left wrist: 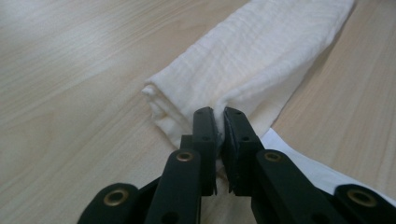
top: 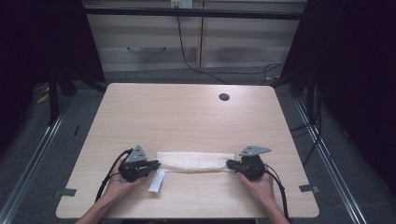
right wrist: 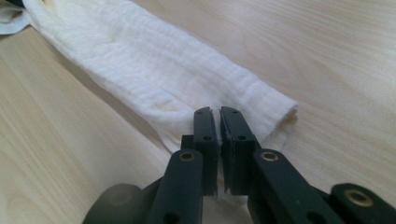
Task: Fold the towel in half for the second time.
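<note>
A white folded cloth [top: 194,161] lies as a long strip across the near part of the wooden table [top: 187,116]. My left gripper [top: 152,166] is shut on the cloth's left end; the left gripper view has the fabric [left wrist: 252,60] pinched between the two black jaws at the gripper's tip [left wrist: 219,114]. My right gripper [top: 232,164] is shut on the right end, with the cloth [right wrist: 154,65] caught between its jaws at the tip [right wrist: 218,113]. A white tag [top: 157,181] hangs off the cloth's left end toward the table's near edge.
A round cable hole [top: 224,97] sits in the table's far right part. Pieces of tape [top: 308,188] mark the floor beside the near corners. Cabinets and a black cable [top: 187,56] lie beyond the far edge. Dark curtains flank both sides.
</note>
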`<state>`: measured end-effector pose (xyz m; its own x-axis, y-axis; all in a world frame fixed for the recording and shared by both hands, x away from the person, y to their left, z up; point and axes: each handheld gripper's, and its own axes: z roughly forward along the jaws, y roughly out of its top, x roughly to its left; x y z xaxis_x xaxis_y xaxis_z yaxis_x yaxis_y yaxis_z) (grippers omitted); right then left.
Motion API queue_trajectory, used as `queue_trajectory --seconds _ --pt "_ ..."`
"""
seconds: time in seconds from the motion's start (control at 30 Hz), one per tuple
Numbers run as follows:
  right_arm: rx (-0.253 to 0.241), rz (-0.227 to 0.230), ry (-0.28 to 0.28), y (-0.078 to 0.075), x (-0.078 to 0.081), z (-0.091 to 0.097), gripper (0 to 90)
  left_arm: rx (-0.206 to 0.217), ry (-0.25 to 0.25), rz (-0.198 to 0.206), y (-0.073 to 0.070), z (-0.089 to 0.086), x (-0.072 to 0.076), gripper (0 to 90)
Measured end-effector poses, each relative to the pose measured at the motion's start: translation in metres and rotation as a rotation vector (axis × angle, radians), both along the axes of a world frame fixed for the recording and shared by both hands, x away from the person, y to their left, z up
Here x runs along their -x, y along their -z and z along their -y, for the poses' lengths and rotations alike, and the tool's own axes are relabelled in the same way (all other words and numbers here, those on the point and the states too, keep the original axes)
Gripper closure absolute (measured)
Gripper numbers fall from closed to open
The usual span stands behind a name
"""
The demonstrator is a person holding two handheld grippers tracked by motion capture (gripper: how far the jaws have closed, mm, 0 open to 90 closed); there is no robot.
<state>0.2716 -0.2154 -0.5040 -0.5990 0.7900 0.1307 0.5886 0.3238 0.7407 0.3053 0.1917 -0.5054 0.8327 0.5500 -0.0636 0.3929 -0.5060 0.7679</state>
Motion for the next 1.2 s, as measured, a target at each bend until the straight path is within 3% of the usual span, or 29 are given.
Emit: queue_trajectory --seconds 0.07,0.2,0.33,0.57,0.8,0.97,1.1,1.2 --pt "-0.045 -0.016 -0.012 0.0 0.0 0.002 79.5 0.011 -0.004 -0.009 0.0 -0.001 0.001 81.5" --pt "-0.074 -0.01 -0.025 -0.005 0.003 0.004 74.3 0.045 0.01 -0.033 -0.006 -0.006 0.004 75.6" --pt "-0.128 0.005 -0.056 -0.014 0.012 0.011 69.7 0.086 0.02 -0.014 -0.017 -0.014 0.011 72.0" --pt "-0.21 0.059 -0.042 -0.029 0.029 0.026 66.2 0.138 -0.047 -0.004 -0.028 -0.035 0.014 60.6" --pt "-0.237 0.097 0.046 -0.039 0.037 0.047 57.7 0.162 -0.123 -0.026 -0.031 -0.056 0.016 40.2" --pt "-0.236 0.116 0.115 -0.042 0.043 0.064 50.1 0.167 -0.171 -0.023 -0.029 -0.071 0.021 32.3" --pt "-0.219 0.128 0.164 -0.04 0.049 0.076 45.8 0.173 -0.24 -0.022 -0.025 -0.083 0.018 26.0" --pt "-0.206 0.119 0.198 -0.036 0.053 0.084 43.1 0.181 -0.303 -0.05 -0.02 -0.088 0.01 20.5"
